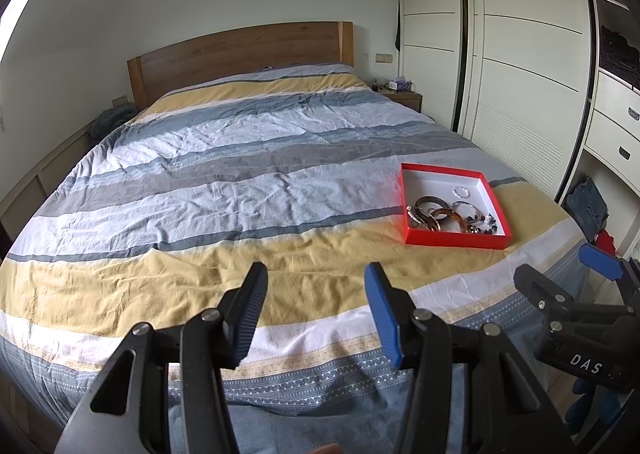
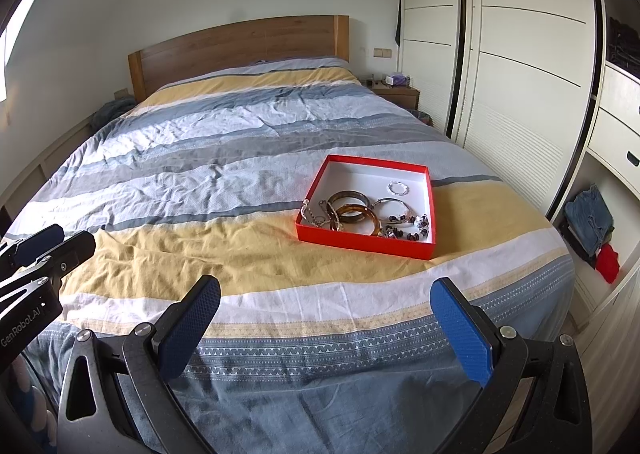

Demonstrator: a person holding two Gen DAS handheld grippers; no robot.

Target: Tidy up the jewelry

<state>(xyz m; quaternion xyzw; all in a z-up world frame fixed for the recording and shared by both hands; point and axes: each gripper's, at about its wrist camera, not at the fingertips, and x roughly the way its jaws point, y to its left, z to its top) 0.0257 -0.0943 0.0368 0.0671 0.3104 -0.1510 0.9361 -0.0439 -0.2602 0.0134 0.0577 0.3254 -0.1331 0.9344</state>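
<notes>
A red box (image 1: 448, 241) with a white inside lies on the bed near its foot and right side; it also shows in the right wrist view (image 2: 360, 244). In it lie brown bangles (image 2: 354, 210), a small silver ring bracelet (image 2: 399, 188), a thin bangle, a chain and dark beads (image 2: 412, 228). My left gripper (image 1: 316, 294) is open and empty, above the foot of the bed, left of the box. My right gripper (image 2: 326, 306) is open and empty, hovering short of the box; it shows at the right edge of the left wrist view (image 1: 560, 274).
The bed has a striped blue, grey and yellow duvet (image 2: 208, 182) and a wooden headboard (image 2: 240, 42). White wardrobe doors (image 2: 520, 74) and drawers stand on the right, with folded clothes (image 2: 592, 218) on a low shelf. A nightstand (image 2: 396, 92) stands at the far right.
</notes>
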